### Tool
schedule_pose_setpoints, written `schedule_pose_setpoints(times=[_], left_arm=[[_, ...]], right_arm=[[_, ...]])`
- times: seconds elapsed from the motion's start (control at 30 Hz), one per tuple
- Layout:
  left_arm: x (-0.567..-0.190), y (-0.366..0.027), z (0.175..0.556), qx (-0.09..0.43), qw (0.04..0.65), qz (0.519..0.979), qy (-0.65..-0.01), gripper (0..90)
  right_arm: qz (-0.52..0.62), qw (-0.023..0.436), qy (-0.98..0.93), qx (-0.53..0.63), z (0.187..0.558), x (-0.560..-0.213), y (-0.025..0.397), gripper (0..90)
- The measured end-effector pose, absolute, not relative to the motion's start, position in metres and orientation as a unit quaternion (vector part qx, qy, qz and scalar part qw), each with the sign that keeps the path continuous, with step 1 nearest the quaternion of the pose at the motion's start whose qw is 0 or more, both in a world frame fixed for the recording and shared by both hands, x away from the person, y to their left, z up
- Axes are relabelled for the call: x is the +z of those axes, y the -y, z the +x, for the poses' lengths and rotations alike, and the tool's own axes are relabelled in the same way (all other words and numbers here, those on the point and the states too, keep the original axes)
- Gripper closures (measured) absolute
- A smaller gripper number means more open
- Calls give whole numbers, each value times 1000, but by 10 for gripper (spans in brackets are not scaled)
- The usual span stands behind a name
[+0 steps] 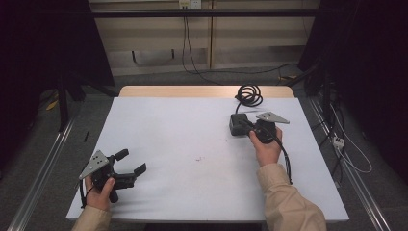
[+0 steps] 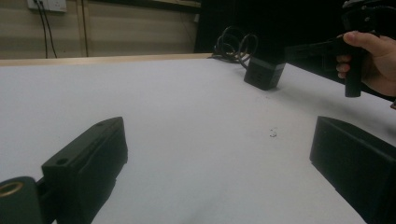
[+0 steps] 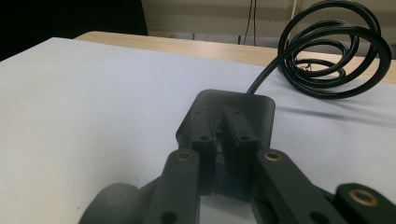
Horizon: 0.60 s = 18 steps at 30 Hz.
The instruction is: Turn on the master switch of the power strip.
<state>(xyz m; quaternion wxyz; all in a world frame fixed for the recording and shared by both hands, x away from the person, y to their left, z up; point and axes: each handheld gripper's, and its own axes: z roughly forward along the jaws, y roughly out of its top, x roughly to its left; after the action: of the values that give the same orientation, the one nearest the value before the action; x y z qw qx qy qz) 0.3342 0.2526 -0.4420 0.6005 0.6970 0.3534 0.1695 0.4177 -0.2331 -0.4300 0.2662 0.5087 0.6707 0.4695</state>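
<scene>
Big white surface [image 1: 192, 159] with a strip of bare wood along the far edge, mostly bare apart from a tiny dark speck near the middle.

Black power adapter brick [image 1: 238, 124] sitting far right on the surface, long axis running roughly near-to-far, cord end pointing toward the far edge. Cord [image 1: 248, 95] leaving that end and winding into a loose coil, partly on the wood strip. From the right claw view, same coil [image 3: 334, 60] standing up in a few stacked loops just beyond the brick [image 3: 233, 135].

Right claw [image 1: 244, 126], held in the right hand [image 1: 267, 149], pointing left across the surface, both jaws pressed in tight on the brick with hardly a gap between them.

Left claw [image 1: 131, 163], in the left hand [image 1: 100, 192] at the near left corner, well apart from the brick, aimed right, spread wide with nothing between the jaws.

No containers anywhere.
</scene>
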Motion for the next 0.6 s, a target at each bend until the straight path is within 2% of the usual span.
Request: schedule_pose_setpoints(times=[0.27, 0.6], left_arm=[[-442, -253, 334, 170, 601, 696, -354, 37], [-442, -254, 334, 171, 601, 695, -355, 37]], right_arm=[[504, 261, -678, 468, 421, -428, 232, 900], [501, 266, -687, 455, 430, -424, 229, 900]])
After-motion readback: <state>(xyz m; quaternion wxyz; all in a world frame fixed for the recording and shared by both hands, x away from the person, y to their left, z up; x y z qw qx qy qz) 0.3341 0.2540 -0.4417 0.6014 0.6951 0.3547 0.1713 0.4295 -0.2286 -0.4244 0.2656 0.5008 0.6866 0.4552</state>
